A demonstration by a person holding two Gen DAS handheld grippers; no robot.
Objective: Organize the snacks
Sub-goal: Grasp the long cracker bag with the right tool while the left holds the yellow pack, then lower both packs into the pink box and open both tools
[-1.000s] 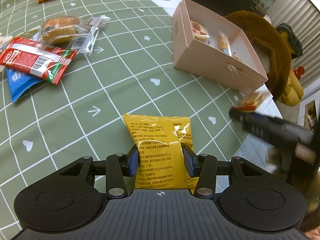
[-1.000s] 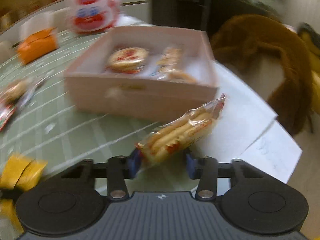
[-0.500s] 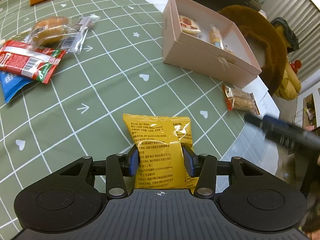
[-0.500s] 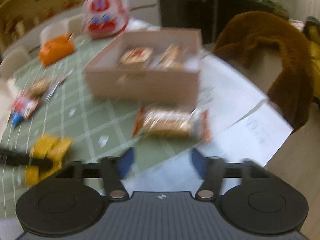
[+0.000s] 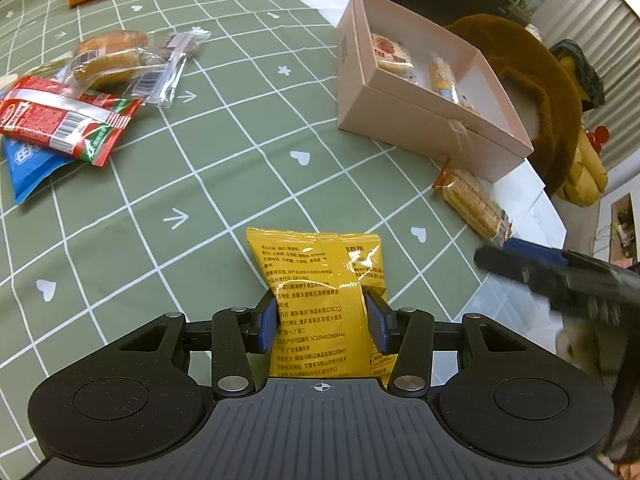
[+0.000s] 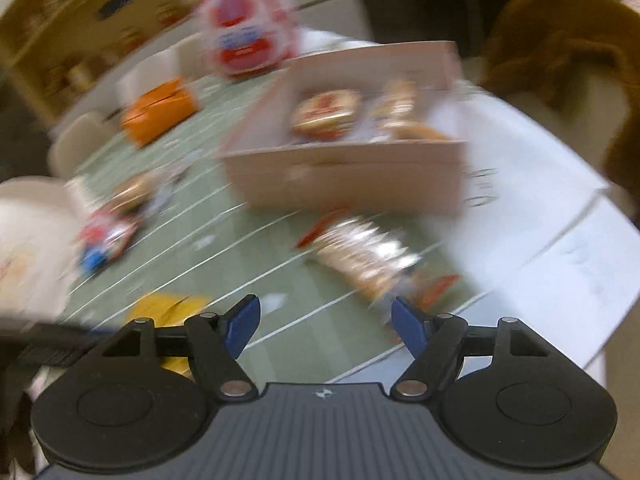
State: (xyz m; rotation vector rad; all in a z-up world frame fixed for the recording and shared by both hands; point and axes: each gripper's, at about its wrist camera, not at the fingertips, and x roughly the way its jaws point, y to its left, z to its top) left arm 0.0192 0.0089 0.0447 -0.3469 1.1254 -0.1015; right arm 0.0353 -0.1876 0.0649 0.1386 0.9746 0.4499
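The left gripper [image 5: 322, 320] clamps the yellow snack packet [image 5: 320, 280], its blue pads pressing the packet's sides just above the green checked table [image 5: 224, 184]. The right gripper [image 6: 325, 322] stands open with nothing between its jaws, which have just been opening. The pink box [image 5: 420, 120] is the landmark: open-topped, it holds a round red-and-white wrapped cake [image 5: 390, 52] and a small wrapped biscuit [image 5: 442, 78]. The clear cracker pack [image 5: 472, 202] lies on the table just in front of the box, outside it. Well to the left of the box lie a red-and-green packet [image 5: 64, 126], a blue packet [image 5: 30, 164] and wrapped bread [image 5: 108, 60].
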